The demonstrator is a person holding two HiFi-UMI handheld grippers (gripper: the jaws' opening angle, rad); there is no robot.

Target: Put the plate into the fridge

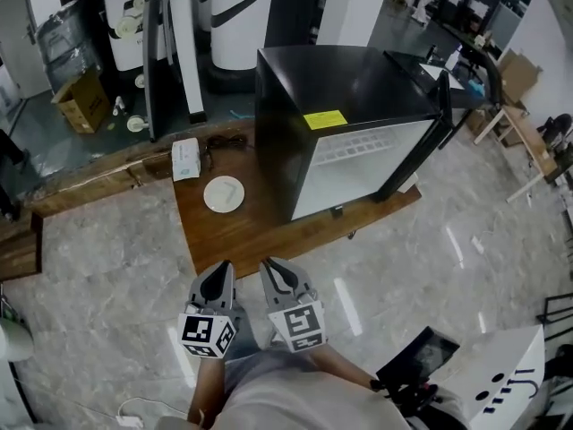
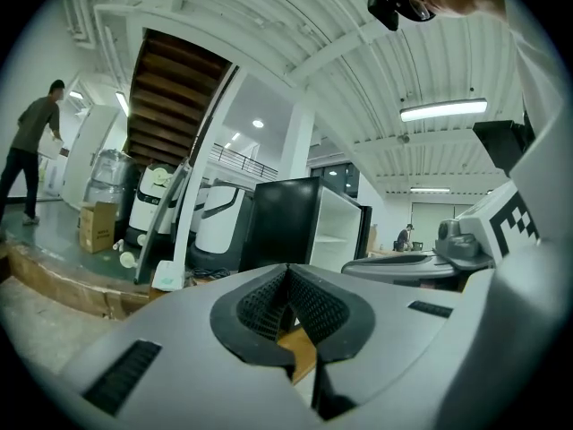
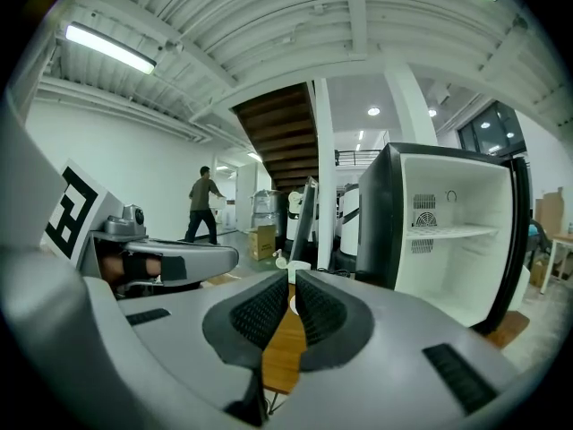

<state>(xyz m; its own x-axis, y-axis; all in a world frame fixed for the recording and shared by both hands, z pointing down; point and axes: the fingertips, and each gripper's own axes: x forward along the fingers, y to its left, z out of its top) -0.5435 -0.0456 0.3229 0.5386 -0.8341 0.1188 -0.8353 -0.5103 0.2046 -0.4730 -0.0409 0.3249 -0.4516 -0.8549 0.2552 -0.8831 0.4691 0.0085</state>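
A small white plate (image 1: 223,193) lies on the low wooden platform (image 1: 242,231), just left of the black mini fridge (image 1: 345,115). The fridge door (image 1: 428,141) stands swung open to the right, and the white inside with its shelf (image 3: 448,232) shows. Both grippers hover side by side over the marble floor, short of the platform's near edge. My left gripper (image 1: 221,273) is shut with nothing in it, its tips meeting in the left gripper view (image 2: 288,271). My right gripper (image 1: 272,269) is shut and empty too (image 3: 293,287).
A white box (image 1: 185,159) and a dark cable coil (image 1: 228,141) sit on the platform behind the plate. White machines (image 1: 242,16), a slanted post (image 1: 186,43) and a cardboard box (image 1: 82,101) stand beyond. A person (image 3: 204,203) walks far off.
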